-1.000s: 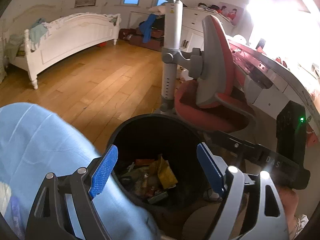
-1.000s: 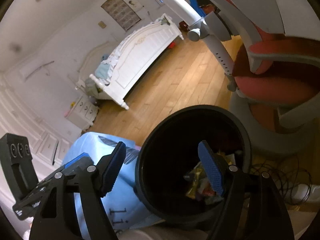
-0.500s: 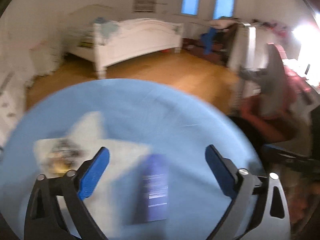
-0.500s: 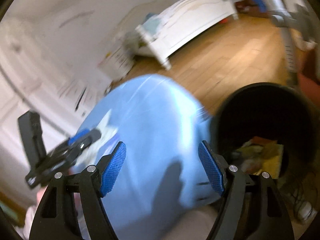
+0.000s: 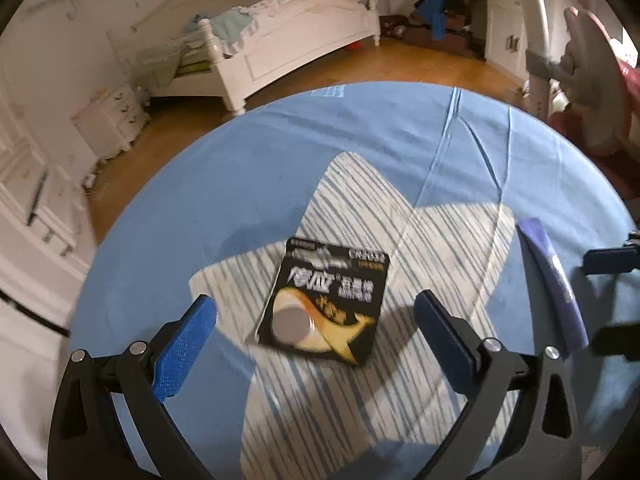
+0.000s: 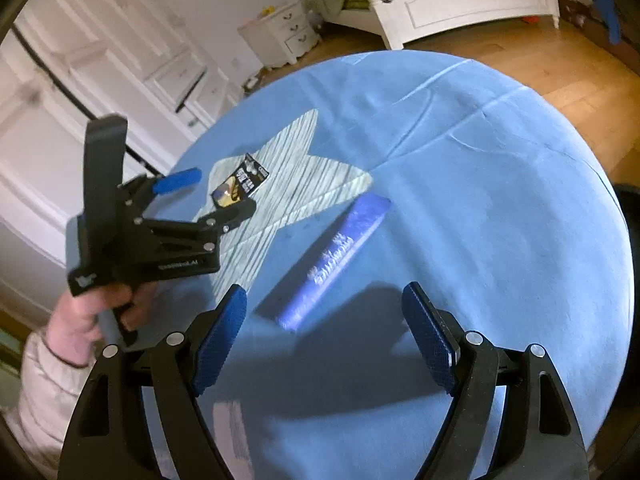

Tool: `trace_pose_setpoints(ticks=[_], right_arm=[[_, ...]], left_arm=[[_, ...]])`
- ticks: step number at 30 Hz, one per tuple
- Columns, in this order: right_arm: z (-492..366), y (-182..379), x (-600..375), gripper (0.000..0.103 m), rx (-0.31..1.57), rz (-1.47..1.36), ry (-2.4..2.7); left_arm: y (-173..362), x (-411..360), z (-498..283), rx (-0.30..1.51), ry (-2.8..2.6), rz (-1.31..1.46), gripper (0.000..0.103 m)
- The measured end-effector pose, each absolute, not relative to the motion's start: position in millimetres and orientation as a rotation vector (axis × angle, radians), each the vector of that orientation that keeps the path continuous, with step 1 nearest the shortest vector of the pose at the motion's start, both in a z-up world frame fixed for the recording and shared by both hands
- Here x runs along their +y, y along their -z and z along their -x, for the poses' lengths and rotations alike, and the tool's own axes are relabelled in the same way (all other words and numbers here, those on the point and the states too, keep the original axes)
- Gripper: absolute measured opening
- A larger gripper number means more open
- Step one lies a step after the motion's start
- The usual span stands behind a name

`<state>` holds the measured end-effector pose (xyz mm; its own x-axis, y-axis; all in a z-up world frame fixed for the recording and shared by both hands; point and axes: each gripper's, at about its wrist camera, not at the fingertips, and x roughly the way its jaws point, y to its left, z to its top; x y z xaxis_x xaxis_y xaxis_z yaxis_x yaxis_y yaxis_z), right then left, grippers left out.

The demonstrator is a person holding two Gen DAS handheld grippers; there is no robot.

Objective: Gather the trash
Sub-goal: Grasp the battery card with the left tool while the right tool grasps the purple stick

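Observation:
A black battery card pack (image 5: pixel 326 300) with a coin cell lies on the white star of the round blue-covered table (image 5: pixel 280 152). My left gripper (image 5: pixel 316 344) is open and empty, hovering just in front of the pack. A long purple wrapper (image 6: pixel 336 256) lies on the cloth; it also shows at the right of the left wrist view (image 5: pixel 554 280). My right gripper (image 6: pixel 326 340) is open and empty, just short of the wrapper's near end. The left gripper (image 6: pixel 208 194) and the pack (image 6: pixel 240 184) show in the right wrist view.
A white bed (image 5: pixel 280 40) and nightstand (image 5: pixel 112 120) stand on the wooden floor beyond the table. A red-and-grey chair (image 5: pixel 596 80) is at the right. White cabinets (image 6: pixel 100 60) stand at the left. The bin's dark rim (image 6: pixel 628 216) shows beside the table's right edge.
Both grippers have swung left from over the black trash bin to over the blue table. The left now faces the battery pack, the right faces the purple wrapper. Both stayed open.

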<state>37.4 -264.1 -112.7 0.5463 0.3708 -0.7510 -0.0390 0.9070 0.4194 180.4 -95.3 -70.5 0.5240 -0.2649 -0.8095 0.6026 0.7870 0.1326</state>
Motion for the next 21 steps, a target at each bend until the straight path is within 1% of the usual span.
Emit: trace_pose_setpoints(ticks=[2, 5, 6, 7, 8, 9, 10, 11, 12, 13, 15, 21], right_arm=[[-40, 115, -262, 0.079, 0.969, -0.345, -0.24], [-46, 116, -254, 0.078, 0.961, -0.271, -0.218], [-47, 116, -251, 0.072, 0.956, -0.237, -0.205], [-48, 117, -252, 0.064, 0.951, -0.211, -0.195], [-48, 118, -250, 0.061, 0.946, -0.188, -0.187], [-48, 118, -250, 0.052, 0.942, -0.172, -0.18], [-49, 119, -250, 0.04, 0.938, -0.16, -0.172], [-47, 119, -252, 0.035, 0.935, -0.157, -0.166], [-47, 120, -255, 0.028, 0.934, -0.159, -0.165], [-48, 121, -258, 0.023, 0.933, -0.174, -0.167], [-45, 122, -264, 0.02, 0.93, -0.192, -0.168], [-27, 121, -281, 0.019, 0.898, -0.242, -0.193]], left_arm=[[77, -86, -194, 0.918, 0.576, -0.349, 0.098], [78, -88, -201, 0.92, 0.593, -0.354, 0.096], [79, -89, -201, 0.916, 0.605, -0.36, 0.094], [79, -91, -199, 0.907, 0.619, -0.367, 0.089], [78, -92, -195, 0.888, 0.645, -0.375, 0.08], [77, -97, -191, 0.875, 0.659, -0.381, 0.077], [77, -97, -187, 0.865, 0.668, -0.385, 0.07], [78, -99, -184, 0.856, 0.672, -0.386, 0.065], [78, -101, -182, 0.849, 0.675, -0.39, 0.063], [78, -101, -181, 0.847, 0.671, -0.392, 0.063], [79, -101, -181, 0.85, 0.665, -0.384, 0.063], [75, -100, -170, 0.849, 0.642, -0.366, 0.061]])
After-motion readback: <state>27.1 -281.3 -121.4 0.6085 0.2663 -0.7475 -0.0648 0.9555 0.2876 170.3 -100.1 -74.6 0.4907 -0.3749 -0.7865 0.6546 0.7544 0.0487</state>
